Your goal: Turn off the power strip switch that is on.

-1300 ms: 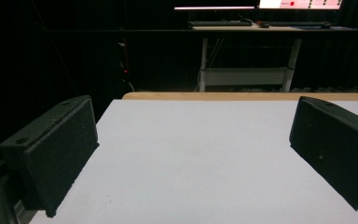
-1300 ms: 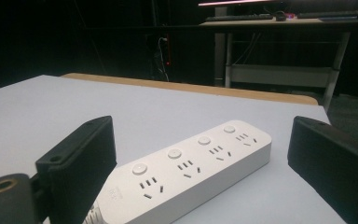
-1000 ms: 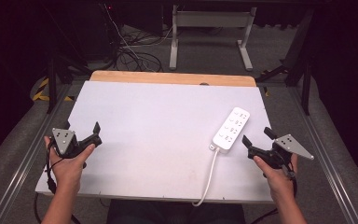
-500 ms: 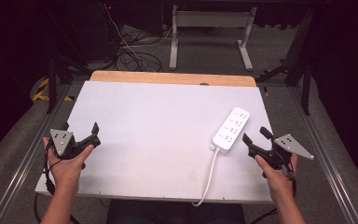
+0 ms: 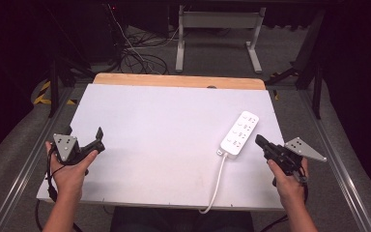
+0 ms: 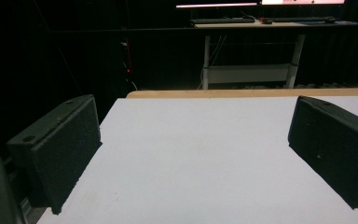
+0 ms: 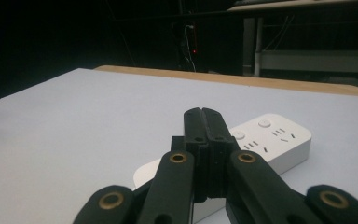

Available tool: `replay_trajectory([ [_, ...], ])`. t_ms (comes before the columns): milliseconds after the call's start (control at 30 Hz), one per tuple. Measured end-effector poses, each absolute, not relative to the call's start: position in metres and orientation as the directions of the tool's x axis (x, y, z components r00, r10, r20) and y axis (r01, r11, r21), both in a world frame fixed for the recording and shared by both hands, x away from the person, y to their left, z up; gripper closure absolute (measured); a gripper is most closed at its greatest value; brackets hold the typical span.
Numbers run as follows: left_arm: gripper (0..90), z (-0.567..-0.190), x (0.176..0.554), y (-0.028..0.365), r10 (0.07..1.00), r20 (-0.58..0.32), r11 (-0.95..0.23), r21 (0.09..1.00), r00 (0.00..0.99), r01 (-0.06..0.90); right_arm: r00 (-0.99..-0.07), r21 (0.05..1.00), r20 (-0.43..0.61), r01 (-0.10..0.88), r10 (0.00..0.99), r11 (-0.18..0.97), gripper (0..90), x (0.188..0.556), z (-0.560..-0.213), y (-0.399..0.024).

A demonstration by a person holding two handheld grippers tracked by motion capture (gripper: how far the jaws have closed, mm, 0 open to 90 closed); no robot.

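Little has shifted since a moment ago: the left claw hovers with jaws wide apart at the counter's near-left edge, while the right claw, jaws pressed together, points at the white power strip lying just beside it, seemingly poised to begin.

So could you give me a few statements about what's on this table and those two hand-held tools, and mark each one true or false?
1. A white power strip lies on the table. True.
2. The left gripper has its fingers pressed together. False: they stand wide apart.
3. The right gripper is shut with nothing between its fingers. True.
4. The power strip sits near the left gripper. False: it lies by the right gripper.
5. The power strip's cord runs off the table's near edge. True.
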State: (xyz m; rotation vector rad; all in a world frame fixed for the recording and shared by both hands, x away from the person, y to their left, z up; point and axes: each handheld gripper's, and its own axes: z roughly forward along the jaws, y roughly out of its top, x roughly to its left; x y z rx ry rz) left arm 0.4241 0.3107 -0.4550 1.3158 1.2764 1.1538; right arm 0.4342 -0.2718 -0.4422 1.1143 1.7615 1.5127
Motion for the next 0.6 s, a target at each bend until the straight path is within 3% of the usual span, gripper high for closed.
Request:
replay_trajectory([
  [600,3.2,-0.456,0.429,0.309,0.999,0.032,-0.036,0.992,0.029,0.124,-0.493,0.950,0.059,0.294,0.868,0.103,90.0,0.455,-0.420,-0.253],
])
